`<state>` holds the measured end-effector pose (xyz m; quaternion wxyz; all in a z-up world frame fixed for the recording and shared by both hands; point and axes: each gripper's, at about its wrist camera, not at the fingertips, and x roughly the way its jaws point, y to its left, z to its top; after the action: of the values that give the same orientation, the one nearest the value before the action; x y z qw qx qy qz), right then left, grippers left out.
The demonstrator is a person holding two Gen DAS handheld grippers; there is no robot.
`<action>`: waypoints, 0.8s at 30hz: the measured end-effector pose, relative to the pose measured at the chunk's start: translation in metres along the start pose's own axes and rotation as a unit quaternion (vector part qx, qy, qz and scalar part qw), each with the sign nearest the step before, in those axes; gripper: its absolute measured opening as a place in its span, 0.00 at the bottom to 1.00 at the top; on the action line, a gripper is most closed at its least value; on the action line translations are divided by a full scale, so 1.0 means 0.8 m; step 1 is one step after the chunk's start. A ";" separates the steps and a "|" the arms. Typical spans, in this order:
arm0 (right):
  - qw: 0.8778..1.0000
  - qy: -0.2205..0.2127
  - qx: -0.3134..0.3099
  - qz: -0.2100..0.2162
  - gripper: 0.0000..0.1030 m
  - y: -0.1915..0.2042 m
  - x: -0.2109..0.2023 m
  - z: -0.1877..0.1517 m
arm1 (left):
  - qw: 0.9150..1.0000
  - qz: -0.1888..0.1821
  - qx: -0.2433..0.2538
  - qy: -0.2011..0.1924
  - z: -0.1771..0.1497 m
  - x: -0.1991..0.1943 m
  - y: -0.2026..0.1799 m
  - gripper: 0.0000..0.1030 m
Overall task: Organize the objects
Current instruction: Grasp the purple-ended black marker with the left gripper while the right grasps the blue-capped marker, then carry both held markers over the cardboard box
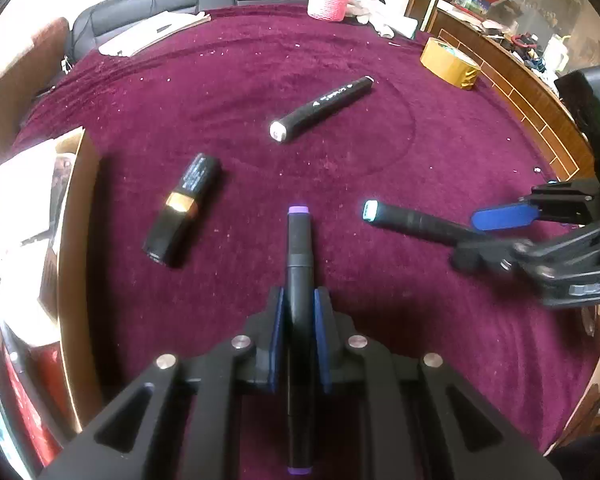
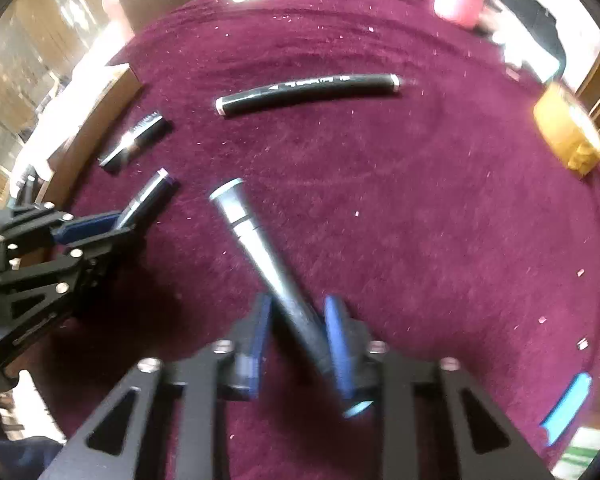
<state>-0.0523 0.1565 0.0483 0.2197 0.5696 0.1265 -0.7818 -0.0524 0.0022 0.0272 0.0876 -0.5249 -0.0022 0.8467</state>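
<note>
A dark red cloth (image 1: 380, 80) covers the round table, with a cardboard box (image 1: 74, 240) standing at its left edge and a roll of brown tape (image 1: 450, 62) near the far right rim. The left gripper (image 1: 300, 312) is clamped on a black marker with purple ends (image 1: 299, 264), which runs straight out between its blue pads. The right gripper (image 2: 300, 320) has its blue pads drawn in close around a black marker with a light blue cap (image 2: 260, 248); that marker crosses the gap at a slant, and motion blur hides whether both pads press it. Between them, loose on the cloth, lie a black marker with white ends (image 1: 320, 110) farther back and a shorter black tube with a gold band (image 1: 182, 208) beside the box.
</note>
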 end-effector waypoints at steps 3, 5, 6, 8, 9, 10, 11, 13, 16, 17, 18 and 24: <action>1.000 0.002 -0.001 -0.022 0.15 0.004 -0.002 -0.004 | 1.000 0.012 0.003 -0.008 0.001 0.001 -0.005 0.14; 1.000 0.001 0.025 -0.009 0.15 -0.002 -0.010 -0.013 | 1.000 0.020 0.004 -0.015 -0.001 0.001 -0.008 0.13; 0.999 0.001 0.039 0.003 0.16 -0.002 -0.011 -0.014 | 1.000 0.021 0.004 -0.017 -0.002 0.001 -0.009 0.13; 0.997 0.000 0.069 0.036 0.16 -0.004 -0.019 -0.023 | 1.000 0.013 -0.003 -0.018 -0.004 -0.002 -0.008 0.13; 0.996 0.001 0.074 0.042 0.16 0.002 -0.021 -0.025 | 1.000 0.010 -0.004 -0.019 -0.006 -0.004 -0.008 0.13; 0.996 0.001 0.078 0.047 0.16 0.007 -0.023 -0.028 | 1.000 0.011 -0.004 -0.020 -0.008 -0.005 -0.009 0.13; 0.995 0.002 0.084 0.054 0.16 0.008 -0.025 -0.031 | 1.000 0.012 -0.003 -0.022 -0.009 -0.007 -0.009 0.13; 0.992 0.006 0.098 0.074 0.16 0.013 -0.028 -0.036 | 1.000 0.011 -0.003 -0.022 -0.010 -0.009 -0.010 0.13; 0.991 0.007 0.108 0.081 0.16 0.019 -0.032 -0.041 | 0.999 0.016 0.000 -0.034 -0.011 -0.018 -0.012 0.13; 0.990 0.008 0.114 0.087 0.16 0.019 -0.033 -0.042 | 0.999 0.020 0.003 -0.039 -0.012 -0.022 -0.013 0.13; 0.989 0.008 0.119 0.090 0.16 0.020 -0.033 -0.045 | 0.999 0.023 0.006 -0.043 -0.012 -0.026 -0.014 0.13; 0.986 -0.002 0.135 0.103 0.16 0.029 -0.045 -0.053 | 0.996 0.048 0.028 -0.072 -0.012 -0.050 -0.018 0.14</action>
<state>0.0030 0.1625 0.0698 0.2203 0.6025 -0.0394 -0.7661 -0.0243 0.0096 0.0599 0.0610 -0.4593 0.0405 0.8853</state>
